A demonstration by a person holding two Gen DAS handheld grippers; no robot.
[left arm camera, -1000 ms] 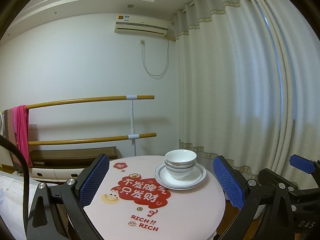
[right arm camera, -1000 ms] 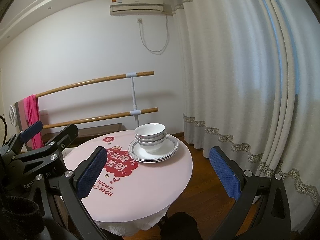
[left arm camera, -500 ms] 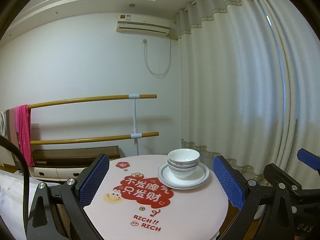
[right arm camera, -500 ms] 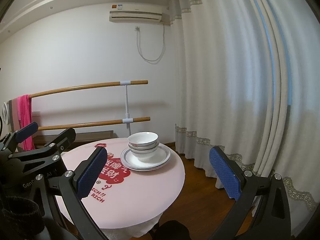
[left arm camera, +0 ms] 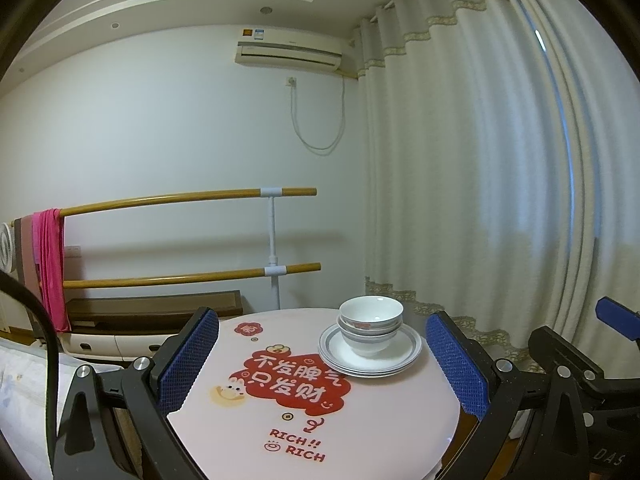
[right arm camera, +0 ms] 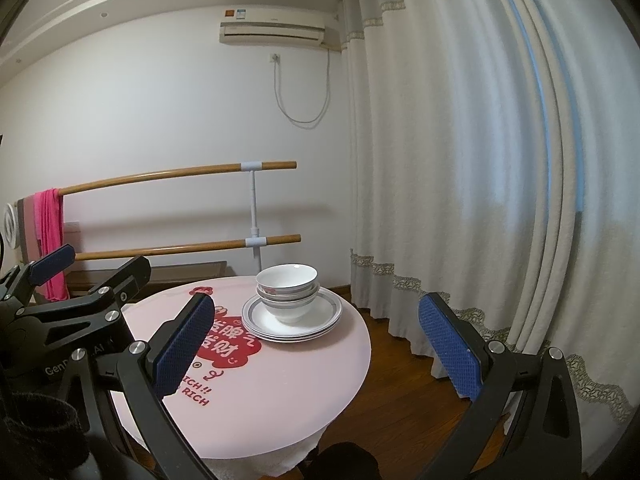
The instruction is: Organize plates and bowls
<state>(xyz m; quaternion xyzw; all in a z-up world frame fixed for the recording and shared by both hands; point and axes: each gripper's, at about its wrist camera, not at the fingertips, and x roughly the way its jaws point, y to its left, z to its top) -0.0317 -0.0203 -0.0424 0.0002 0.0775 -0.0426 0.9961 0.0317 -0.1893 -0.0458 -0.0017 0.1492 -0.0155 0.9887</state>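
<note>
Round table [left arm camera: 360, 420], stacked bowls [left arm camera: 370, 322] beyond open left gripper [left arm camera: 322, 364]

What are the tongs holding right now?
Nothing. Both the left tongs and right tongs are open and empty; the bowls sit untouched on the plates.

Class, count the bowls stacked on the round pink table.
3 bowls, nested one inside another and standing on the stack of plates at the table's far right side. A further bowl could be hidden within the nest.
</note>
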